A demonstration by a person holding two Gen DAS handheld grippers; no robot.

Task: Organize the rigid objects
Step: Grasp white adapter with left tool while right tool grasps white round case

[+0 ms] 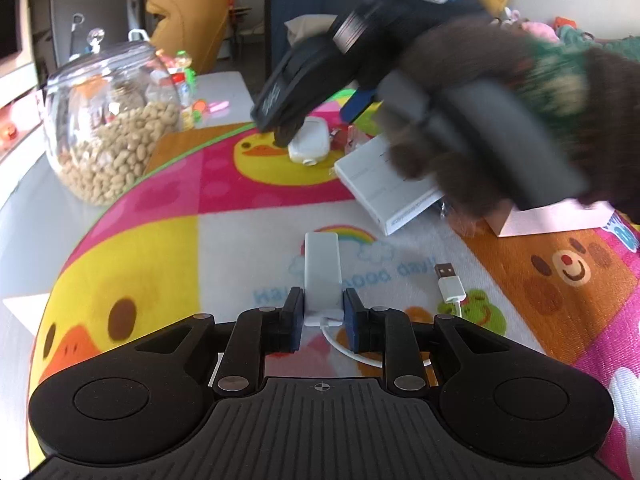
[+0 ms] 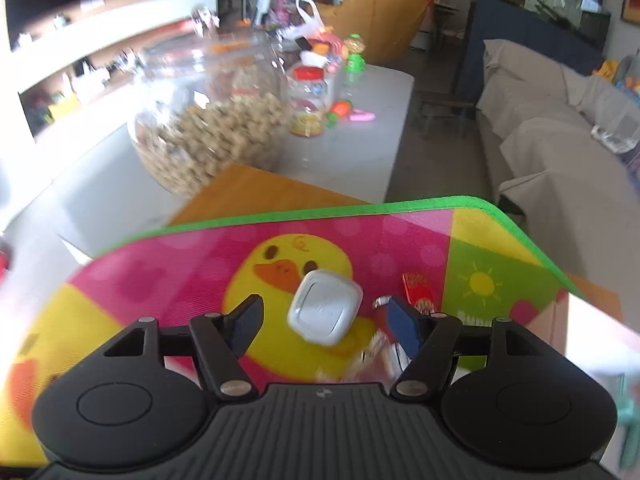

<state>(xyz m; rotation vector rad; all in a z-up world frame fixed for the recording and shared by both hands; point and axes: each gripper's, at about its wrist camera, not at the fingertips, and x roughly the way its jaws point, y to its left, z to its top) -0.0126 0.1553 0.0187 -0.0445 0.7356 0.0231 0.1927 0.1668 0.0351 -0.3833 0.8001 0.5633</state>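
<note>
Clamping white adapter (image 1: 322, 276), left gripper (image 1: 322, 312); right gripper (image 2: 324, 322) open around white case (image 2: 325, 306).

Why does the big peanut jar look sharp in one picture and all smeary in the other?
Left wrist view: the jar is crisp, but the other claw and gloved hand are smeared. Right wrist view: the jar is streaky and the left side glares white.

2 wrist fisheyes, angled down, close over shared play mat (image 1: 240, 184)
</note>
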